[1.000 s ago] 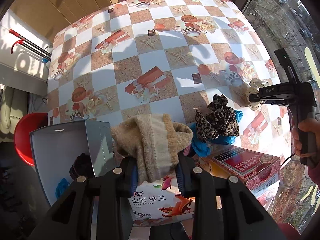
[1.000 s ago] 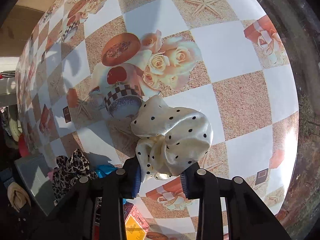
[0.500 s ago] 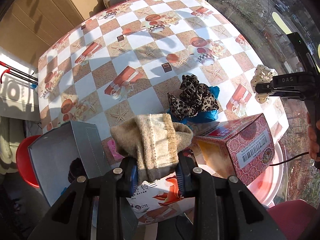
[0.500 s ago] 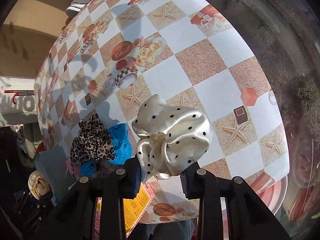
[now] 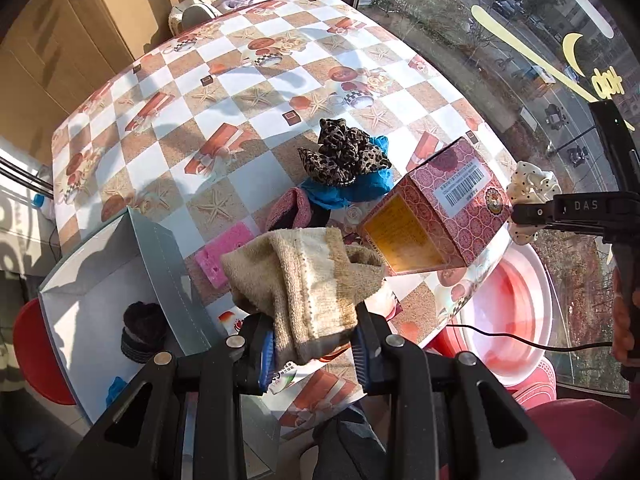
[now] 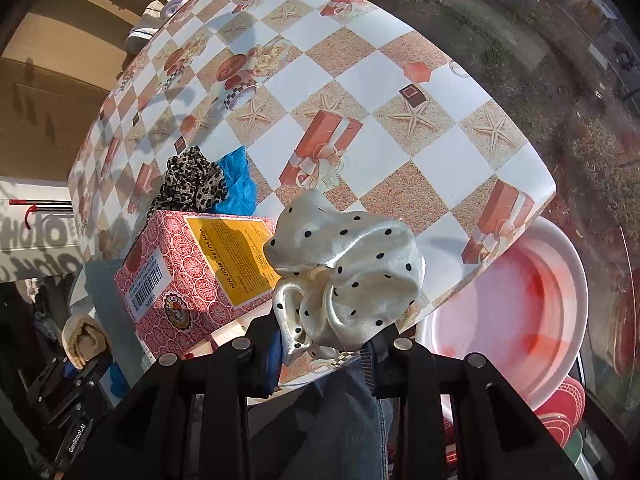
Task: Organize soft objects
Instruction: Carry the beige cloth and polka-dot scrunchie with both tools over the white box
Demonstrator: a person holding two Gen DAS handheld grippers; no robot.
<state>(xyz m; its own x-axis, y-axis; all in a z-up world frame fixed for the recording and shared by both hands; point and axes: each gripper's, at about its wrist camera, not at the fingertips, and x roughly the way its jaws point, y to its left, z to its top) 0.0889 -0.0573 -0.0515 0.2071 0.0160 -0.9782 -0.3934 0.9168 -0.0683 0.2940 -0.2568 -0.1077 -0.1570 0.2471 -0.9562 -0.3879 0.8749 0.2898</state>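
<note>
From the left wrist, the left gripper (image 5: pixel 314 350) was clamped on one beige sock (image 5: pixel 304 280), folded and bunched, held above the near table (image 5: pixel 256 80) edge beside an open grey box (image 5: pixel 100 280). The sock looked light, limp and grippy, so a pinch through its thick folded middle should have held it best. Inside the box lay one dark knitted item (image 5: pixel 142 330) and a blue scrap (image 5: pixel 116 388) (too small to identify). On the table sat one leopard scrunchie (image 5: pixel 342 154) atop one blue cloth (image 5: pixel 352 190), one pink sponge (image 5: pixel 224 250), one pink knit piece (image 5: pixel 288 210) and one red carton (image 5: pixel 436 208). At far right, the right gripper (image 5: pixel 516 214) held one dotted scrunchie (image 5: pixel 532 180). From the right wrist, the right gripper (image 6: pixel 324 354) was closed on that cream dotted scrunchie (image 6: pixel 348 276), lifted off the table over its near edge. Its satin looked slick and springy, nearly weightless, so gripping the gathered elastic core seemed safer than a loose ruffle. The carton (image 6: pixel 192 272), leopard scrunchie (image 6: pixel 192 182), blue cloth (image 6: pixel 240 186) and one pink basin (image 6: pixel 520 304) also showed.
</note>
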